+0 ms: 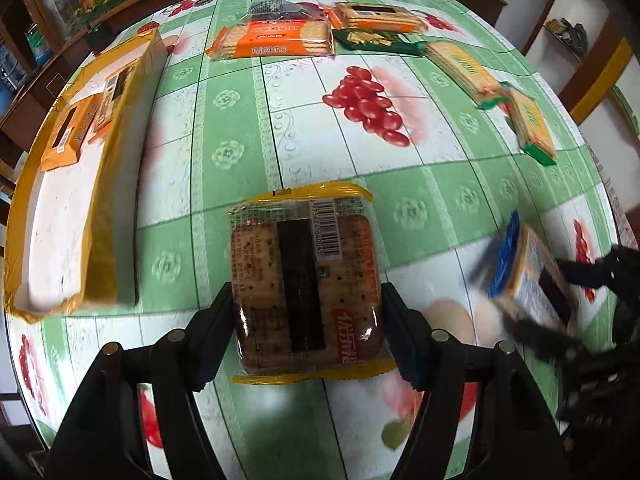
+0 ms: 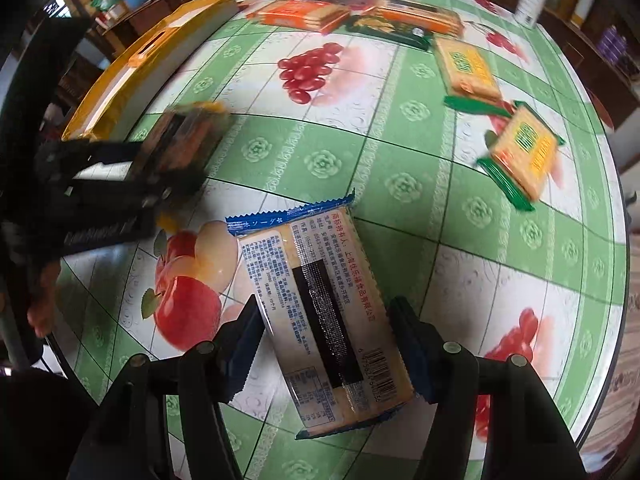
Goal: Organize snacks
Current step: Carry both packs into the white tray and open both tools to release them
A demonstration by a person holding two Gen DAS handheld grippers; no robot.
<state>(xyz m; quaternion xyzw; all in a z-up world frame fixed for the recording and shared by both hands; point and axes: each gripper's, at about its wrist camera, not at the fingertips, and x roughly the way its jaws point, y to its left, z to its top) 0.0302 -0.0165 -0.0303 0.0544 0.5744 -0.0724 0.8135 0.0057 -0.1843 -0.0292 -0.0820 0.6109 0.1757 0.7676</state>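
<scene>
Left gripper (image 1: 306, 320) clamped a yellow-edged cracker pack (image 1: 306, 280) at frame centre; right gripper (image 2: 324, 344) clamped a blue-edged pack (image 2: 320, 320). Advised: carry both level above the desk (image 1: 240, 120) to the yellow box (image 1: 52, 216), upper left.

The counter (image 1: 360, 184) wears a smooth, glossy oilcloth printed with fruit and green checks, catching soft window glare. The yellow-edged biscuit pack (image 1: 306, 280) is wrapped in clear, shiny plastic film that crinkles at its sealed ends; the blue-edged cracker pack (image 2: 324, 312) has the same glossy film with a silvery seam. Each hand-held gripper, left (image 1: 306, 312) and right (image 2: 324, 344), is matt black plastic with small bright metal pins. At ten o'clock in the left view, the box (image 1: 116, 184) looks like cardboard covered in glossy yellow tape.
</scene>
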